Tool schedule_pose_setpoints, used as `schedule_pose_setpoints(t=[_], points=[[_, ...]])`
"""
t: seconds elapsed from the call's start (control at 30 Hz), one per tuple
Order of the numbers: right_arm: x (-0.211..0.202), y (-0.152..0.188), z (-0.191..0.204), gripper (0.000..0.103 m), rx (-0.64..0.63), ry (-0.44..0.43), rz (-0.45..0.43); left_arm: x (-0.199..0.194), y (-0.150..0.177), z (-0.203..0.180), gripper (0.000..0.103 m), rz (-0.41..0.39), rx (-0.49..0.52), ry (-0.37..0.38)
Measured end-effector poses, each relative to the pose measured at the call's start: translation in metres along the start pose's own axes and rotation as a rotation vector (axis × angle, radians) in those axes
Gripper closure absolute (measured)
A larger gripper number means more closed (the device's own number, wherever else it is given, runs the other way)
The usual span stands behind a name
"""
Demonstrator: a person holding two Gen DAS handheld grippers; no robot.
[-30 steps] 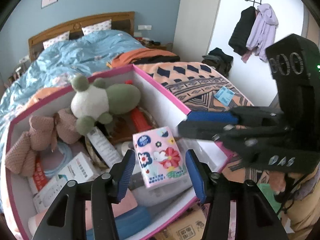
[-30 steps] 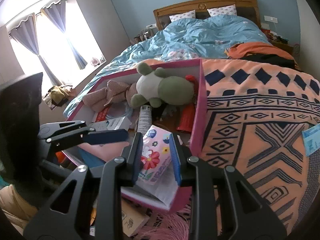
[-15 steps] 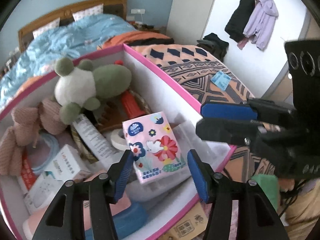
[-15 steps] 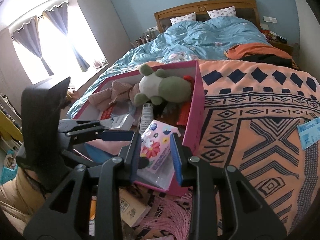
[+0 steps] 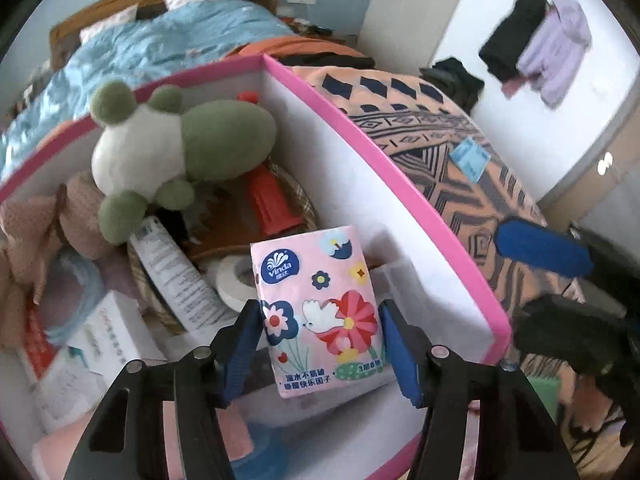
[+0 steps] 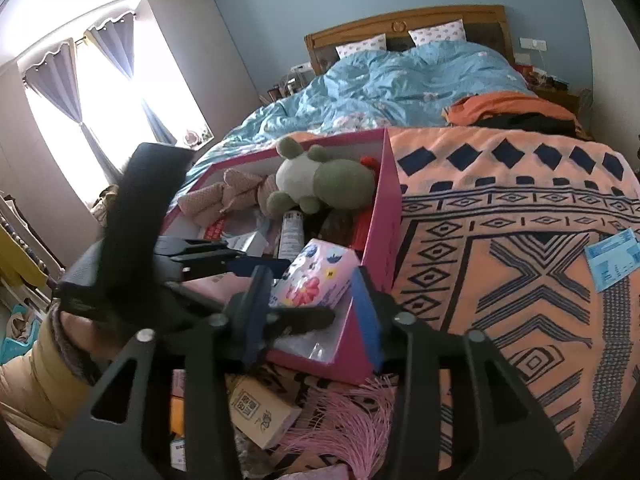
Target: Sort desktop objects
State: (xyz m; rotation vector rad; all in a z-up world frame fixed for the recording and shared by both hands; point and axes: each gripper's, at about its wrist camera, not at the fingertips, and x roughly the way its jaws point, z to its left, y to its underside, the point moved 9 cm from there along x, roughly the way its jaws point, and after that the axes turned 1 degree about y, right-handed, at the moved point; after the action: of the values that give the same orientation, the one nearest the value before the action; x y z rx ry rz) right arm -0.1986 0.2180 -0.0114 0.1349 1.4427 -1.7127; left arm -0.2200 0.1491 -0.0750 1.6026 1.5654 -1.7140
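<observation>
Two grippers are working over the pink storage box (image 5: 384, 156) on the bed. The left gripper (image 5: 320, 354) is straddling the Vinda tissue pack (image 5: 320, 312), which is lying atop the clutter at the box's near corner; its jaws are closing, pads just beside the pack's long edges, not visibly pressing. The right gripper (image 6: 310, 316) is hanging outside the box corner, jaws opening, nothing pinched between them. Judging by its plastic wrap, the pack is probably light, squashy and slick, so gripping mid-length across the narrow sides seems safest.
</observation>
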Motion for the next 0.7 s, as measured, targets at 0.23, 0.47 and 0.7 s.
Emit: schedule_pose_setpoints(t=[0.23, 0.47, 0.7], points=[[-0.013, -0.003, -0.005, 0.056, 0.009, 0.014, -0.039, -0.002, -0.01, 0.002, 0.047, -0.021, -0.04, -0.069], [-0.02, 0.0, -0.009, 0.056, 0.018, 0.02, -0.06, 0.002, -0.035, 0.017, 0.047, -0.021, -0.116, -0.125], [-0.011, 0.004, -0.008, 0.056, 0.008, 0.012, -0.031, 0.0, -0.033, 0.023, 0.034, -0.025, -0.202, -0.047]])
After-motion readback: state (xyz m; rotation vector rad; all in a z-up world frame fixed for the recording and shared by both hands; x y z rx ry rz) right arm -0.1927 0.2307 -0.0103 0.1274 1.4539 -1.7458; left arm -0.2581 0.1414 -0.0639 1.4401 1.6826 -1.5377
